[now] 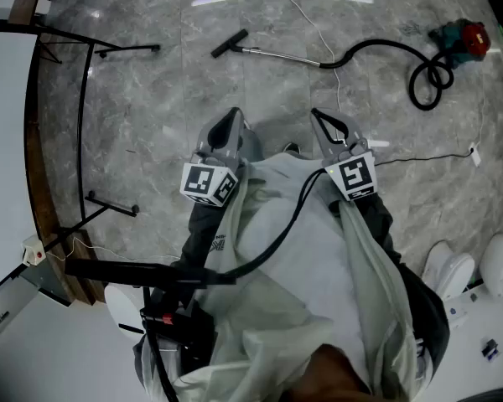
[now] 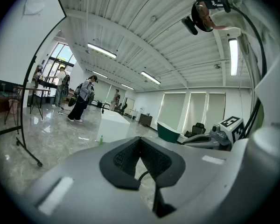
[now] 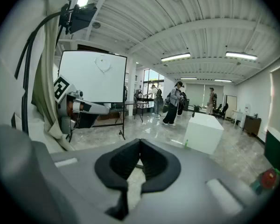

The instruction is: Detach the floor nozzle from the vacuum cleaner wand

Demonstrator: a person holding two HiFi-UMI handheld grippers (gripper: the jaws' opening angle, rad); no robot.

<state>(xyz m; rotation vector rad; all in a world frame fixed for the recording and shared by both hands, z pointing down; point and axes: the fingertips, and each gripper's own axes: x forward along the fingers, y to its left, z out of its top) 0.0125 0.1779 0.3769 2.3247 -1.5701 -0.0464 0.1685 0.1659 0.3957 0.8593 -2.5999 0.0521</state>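
The vacuum cleaner lies on the grey marble floor far ahead in the head view. Its black floor nozzle (image 1: 228,43) sits on the end of a silver wand (image 1: 281,55). A black hose (image 1: 386,50) curls from the wand to the red and teal canister (image 1: 463,38), which also shows at the right edge (image 3: 267,178). My left gripper (image 1: 233,113) (image 2: 140,140) and right gripper (image 1: 317,114) (image 3: 139,143) are held side by side near my body, well short of the nozzle. Both are shut with nothing between the pads.
A whiteboard stand (image 1: 82,107) with black feet (image 1: 111,204) runs along the left. A thin white cord (image 1: 318,32) crosses the floor near the wand. A white block (image 3: 203,132) stands ahead, with people (image 3: 172,104) beyond it. White objects (image 1: 453,268) lie at the lower right.
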